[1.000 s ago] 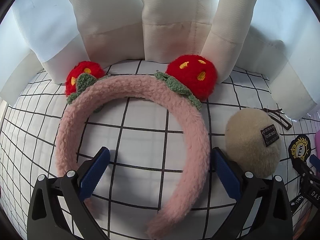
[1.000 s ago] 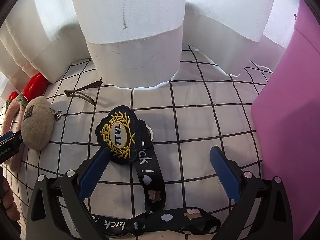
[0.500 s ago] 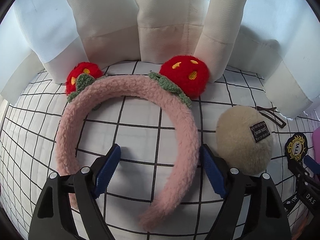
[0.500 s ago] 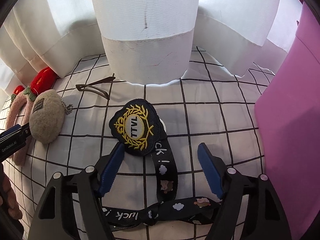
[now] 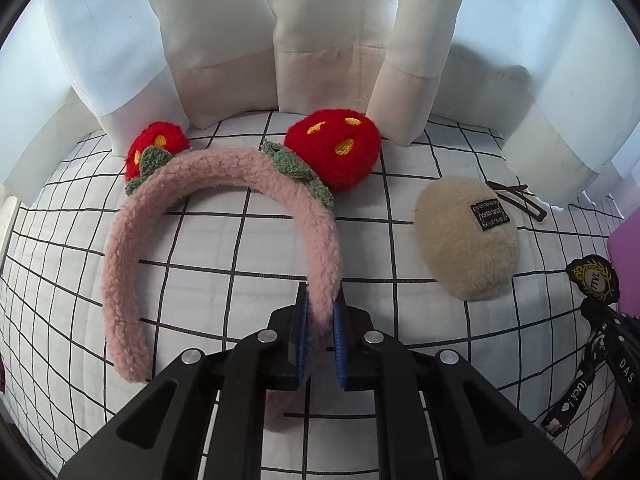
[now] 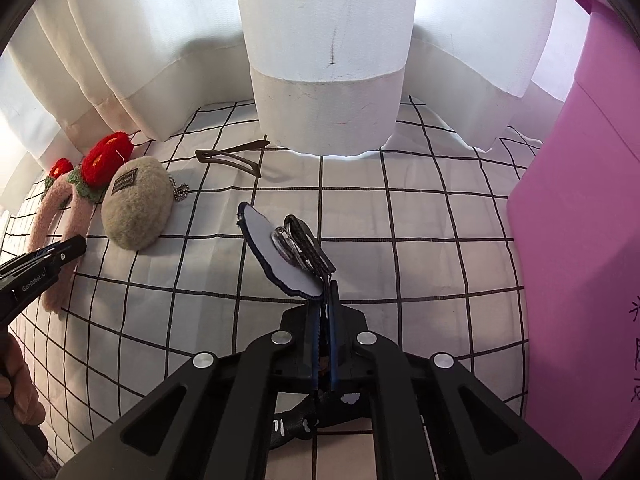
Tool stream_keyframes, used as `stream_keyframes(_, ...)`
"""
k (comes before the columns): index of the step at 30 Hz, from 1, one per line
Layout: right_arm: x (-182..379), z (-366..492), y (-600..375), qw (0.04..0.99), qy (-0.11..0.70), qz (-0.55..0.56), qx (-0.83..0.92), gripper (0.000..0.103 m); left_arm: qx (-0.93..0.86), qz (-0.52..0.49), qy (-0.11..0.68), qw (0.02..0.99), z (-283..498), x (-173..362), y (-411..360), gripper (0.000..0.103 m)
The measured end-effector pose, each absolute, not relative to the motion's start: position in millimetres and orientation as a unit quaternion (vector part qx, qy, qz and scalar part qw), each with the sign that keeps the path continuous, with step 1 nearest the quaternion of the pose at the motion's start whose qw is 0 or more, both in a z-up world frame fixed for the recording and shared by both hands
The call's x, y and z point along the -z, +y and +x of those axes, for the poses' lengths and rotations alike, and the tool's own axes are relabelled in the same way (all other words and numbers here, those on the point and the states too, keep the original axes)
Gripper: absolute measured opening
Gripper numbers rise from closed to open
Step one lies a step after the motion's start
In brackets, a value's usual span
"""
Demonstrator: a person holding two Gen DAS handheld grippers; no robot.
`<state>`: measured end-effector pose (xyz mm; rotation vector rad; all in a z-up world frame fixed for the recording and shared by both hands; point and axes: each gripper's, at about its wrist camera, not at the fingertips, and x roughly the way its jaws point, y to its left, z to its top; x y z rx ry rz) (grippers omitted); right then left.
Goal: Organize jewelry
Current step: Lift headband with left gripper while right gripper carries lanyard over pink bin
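Note:
A pink fuzzy headband [image 5: 224,176] with two red strawberry ears lies on the checked cloth [image 5: 240,264]. My left gripper [image 5: 320,320] is shut on its right arm near the end. My right gripper [image 6: 324,300] is shut on the black printed lanyard [image 6: 316,264], and its navy badge [image 6: 276,256] stands tilted up with the pale back showing. The headband [image 6: 60,216] and the left gripper [image 6: 44,260] show at the left of the right wrist view. The badge front [image 5: 594,280] and the right gripper [image 5: 616,340] show at the right of the left wrist view.
A beige fuzzy pouch [image 5: 466,236] with a ball chain [image 6: 180,192] lies right of the headband. A brown hair clip [image 6: 232,160] lies by the white curtain [image 6: 328,80] at the back. A pink bin [image 6: 580,240] stands on the right.
Both grippers have closed. The left one shut on the headband's right arm. The right one shut on the lanyard and the badge flipped up on edge.

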<state>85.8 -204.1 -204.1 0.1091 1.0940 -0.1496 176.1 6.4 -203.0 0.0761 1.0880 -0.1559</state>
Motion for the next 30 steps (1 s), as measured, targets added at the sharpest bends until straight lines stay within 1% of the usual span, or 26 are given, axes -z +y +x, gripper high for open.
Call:
stream_keyframes(6,181,57,-205,0.863,0.498,0.063,0.057,0.004,0.081,0.044,0.492,0.866,152,179,22,0.01)
stream_keyframes(14,124,39,-202,0.888,0.453,0.072,0.025,0.004,0.098,0.032,0.453,0.886,115,124,38,0.01)
stream_keyframes(23,58,5,-201,0.916,0.392,0.077,0.008,0.004,0.132,0.044,0.392,0.909,80,54,26,0.01)
stream_keyframes(30,8,-29,-218,0.936,0.342,0.081,0.018,0.004,0.205,0.057,0.345,0.914,52,4,-13,0.01)
